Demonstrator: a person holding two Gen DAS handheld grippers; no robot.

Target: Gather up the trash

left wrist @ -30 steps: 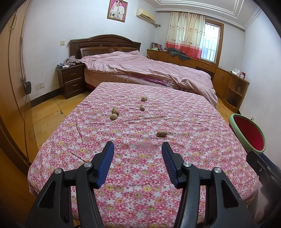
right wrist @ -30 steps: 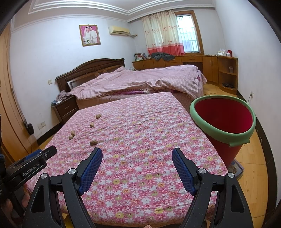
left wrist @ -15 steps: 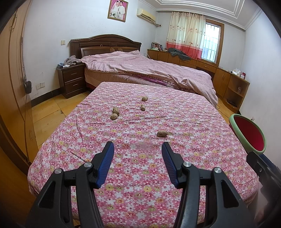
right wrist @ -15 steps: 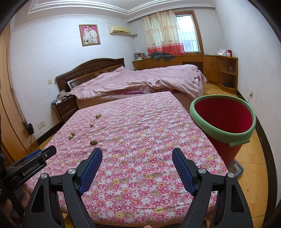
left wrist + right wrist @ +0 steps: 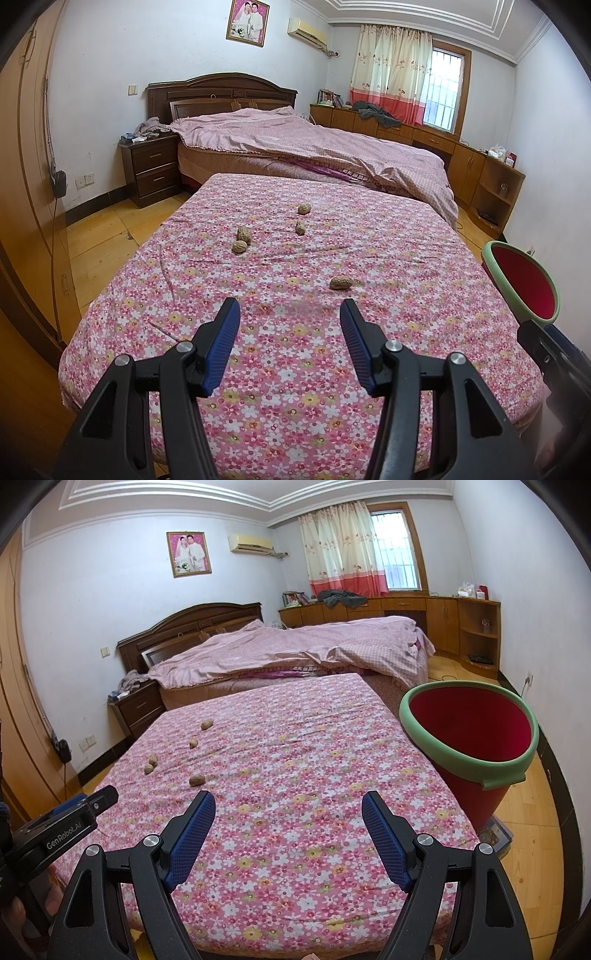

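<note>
Peanut shells [image 5: 340, 283] are your trash, five scattered on the floral bedspread [image 5: 295, 369]; your left gripper [image 5: 290, 317] hangs parted and empty low in frame, nearest shell just above its right jaw; your right gripper [image 5: 289, 805] gapes wider, empty too; shells look light, brittle; pinch gently across the waist; red bucket [image 5: 513, 766] waits right of centre.
</note>
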